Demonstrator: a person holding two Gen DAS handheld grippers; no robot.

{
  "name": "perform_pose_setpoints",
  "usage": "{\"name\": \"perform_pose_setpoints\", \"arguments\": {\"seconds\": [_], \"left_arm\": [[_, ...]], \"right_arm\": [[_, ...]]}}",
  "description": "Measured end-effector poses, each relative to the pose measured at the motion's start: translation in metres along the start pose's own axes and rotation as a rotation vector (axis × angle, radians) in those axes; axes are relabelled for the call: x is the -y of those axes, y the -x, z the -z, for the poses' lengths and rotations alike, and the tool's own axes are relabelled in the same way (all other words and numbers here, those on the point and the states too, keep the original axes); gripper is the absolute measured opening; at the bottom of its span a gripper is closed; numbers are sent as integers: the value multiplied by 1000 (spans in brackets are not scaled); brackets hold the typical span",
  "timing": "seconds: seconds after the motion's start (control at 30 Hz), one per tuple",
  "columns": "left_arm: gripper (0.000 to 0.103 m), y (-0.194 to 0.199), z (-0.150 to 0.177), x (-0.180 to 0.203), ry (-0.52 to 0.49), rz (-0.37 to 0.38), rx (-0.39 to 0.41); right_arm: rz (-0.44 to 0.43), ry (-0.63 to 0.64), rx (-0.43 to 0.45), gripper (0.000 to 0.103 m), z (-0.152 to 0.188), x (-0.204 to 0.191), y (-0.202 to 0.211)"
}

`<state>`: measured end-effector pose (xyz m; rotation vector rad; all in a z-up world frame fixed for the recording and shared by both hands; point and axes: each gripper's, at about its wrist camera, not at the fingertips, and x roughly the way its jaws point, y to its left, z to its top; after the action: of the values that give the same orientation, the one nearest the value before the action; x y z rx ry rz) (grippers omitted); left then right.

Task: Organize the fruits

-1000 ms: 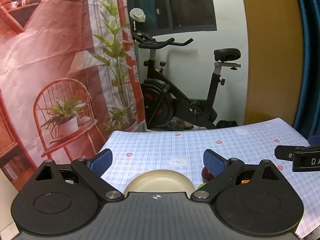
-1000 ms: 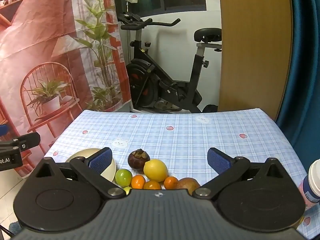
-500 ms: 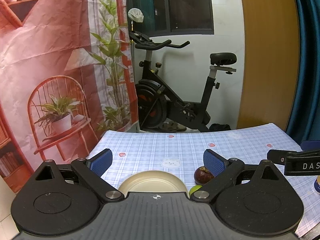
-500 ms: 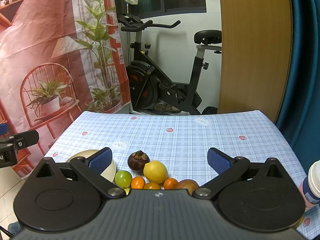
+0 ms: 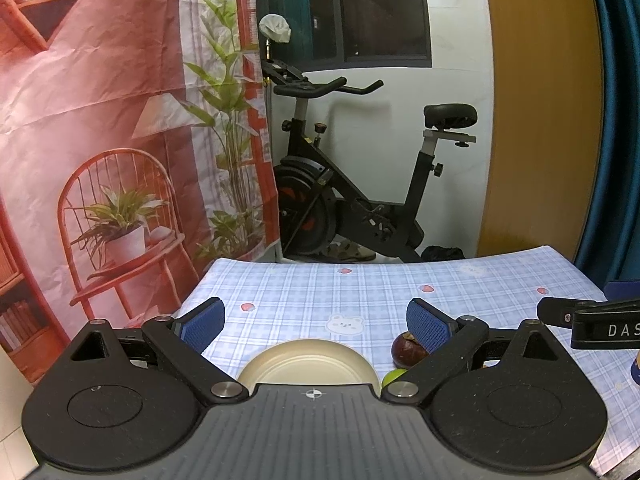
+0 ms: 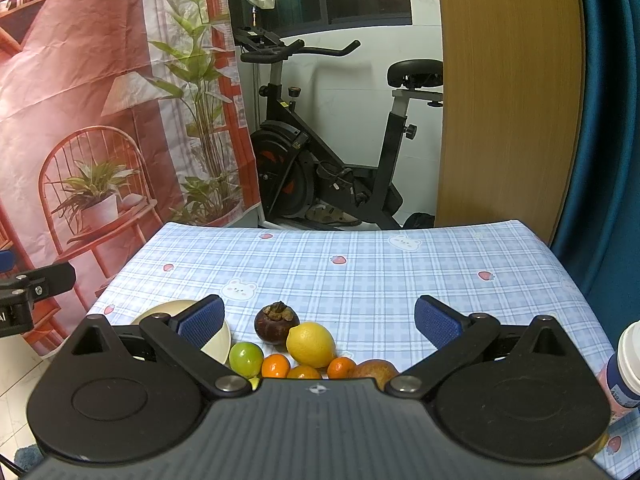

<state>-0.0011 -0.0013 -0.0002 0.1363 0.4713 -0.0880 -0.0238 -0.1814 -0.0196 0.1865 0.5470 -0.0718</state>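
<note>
In the right wrist view a cluster of fruit lies on the checked tablecloth: a dark mangosteen, a yellow lemon, a green lime, several small oranges and a brown fruit. A cream plate sits at their left. My right gripper hovers open above the fruit, holding nothing. In the left wrist view my left gripper is open over the plate, with the mangosteen and lime beside its right finger.
A blue-and-white bottle stands at the table's right edge. An exercise bike stands beyond the table's far edge, beside a printed backdrop at left and a wooden panel at right. The other gripper's tip shows at right.
The left gripper has drawn back and tilted, so more of the table and the mangosteen show. The right gripper has barely moved. Both stay open.
</note>
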Motion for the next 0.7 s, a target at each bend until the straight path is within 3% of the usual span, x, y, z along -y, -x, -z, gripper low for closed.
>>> {"name": "perform_pose_setpoints", "arguments": {"seconds": [0.7], "left_arm": [[99,-1,1,1,0,2,-2]], "right_arm": [[5,0,0,103,1,-1,-1]]}}
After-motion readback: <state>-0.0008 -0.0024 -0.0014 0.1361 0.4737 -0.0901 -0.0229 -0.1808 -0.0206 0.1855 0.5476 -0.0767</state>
